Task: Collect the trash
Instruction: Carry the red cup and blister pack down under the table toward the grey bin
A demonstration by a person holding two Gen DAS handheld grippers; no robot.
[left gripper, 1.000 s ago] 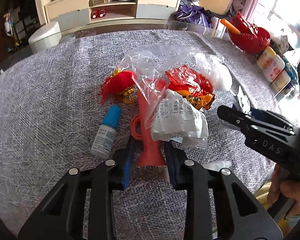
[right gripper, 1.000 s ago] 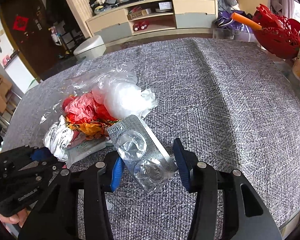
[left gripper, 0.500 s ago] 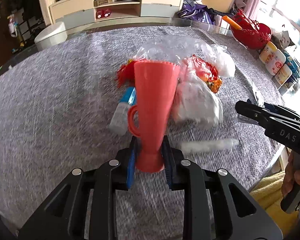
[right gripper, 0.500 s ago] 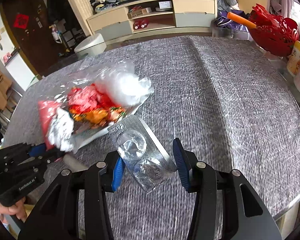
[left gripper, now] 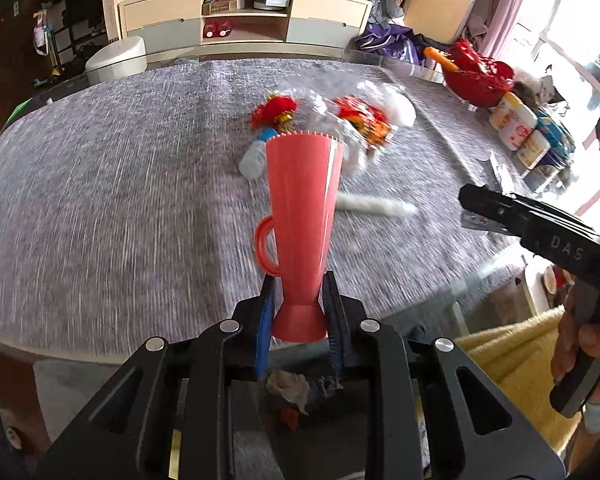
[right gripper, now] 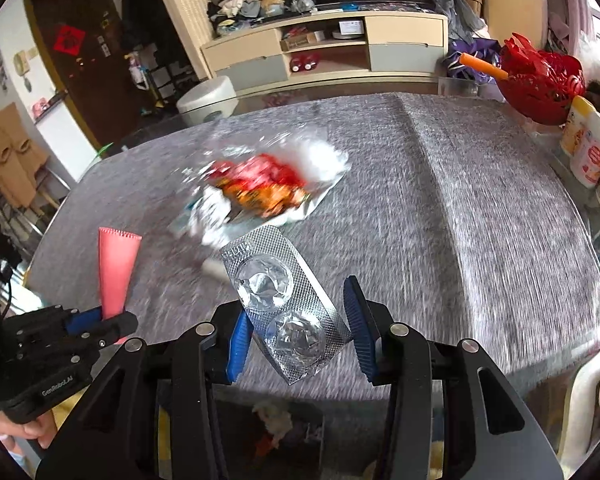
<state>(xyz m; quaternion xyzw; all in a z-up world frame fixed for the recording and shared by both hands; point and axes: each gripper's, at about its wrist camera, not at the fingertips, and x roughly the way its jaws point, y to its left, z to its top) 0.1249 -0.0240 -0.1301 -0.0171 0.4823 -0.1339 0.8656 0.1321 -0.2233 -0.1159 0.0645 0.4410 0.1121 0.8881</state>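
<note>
My left gripper [left gripper: 299,312] is shut on the narrow base of a red plastic horn cup [left gripper: 302,216], held upright above the table's near edge; it also shows in the right wrist view [right gripper: 116,264]. My right gripper [right gripper: 296,328] is shut on a silver blister pack [right gripper: 284,300], held off the table edge. A pile of trash stays on the grey cloth: a clear bag with red and orange wrappers [right gripper: 268,188], a red tassel ornament [left gripper: 276,110], a small blue-capped bottle [left gripper: 256,156] and a white tube [left gripper: 376,206].
A bin with trash in it [left gripper: 296,392] shows below both grippers, off the table's near edge. A red bowl [right gripper: 540,80] and several bottles [right gripper: 588,148] stand at the table's right edge. A cabinet [left gripper: 244,24] stands beyond the table.
My left gripper closed on the red cup, lifted it from the pile and pulled back past the table edge. My right gripper pulled back likewise with the blister pack.
</note>
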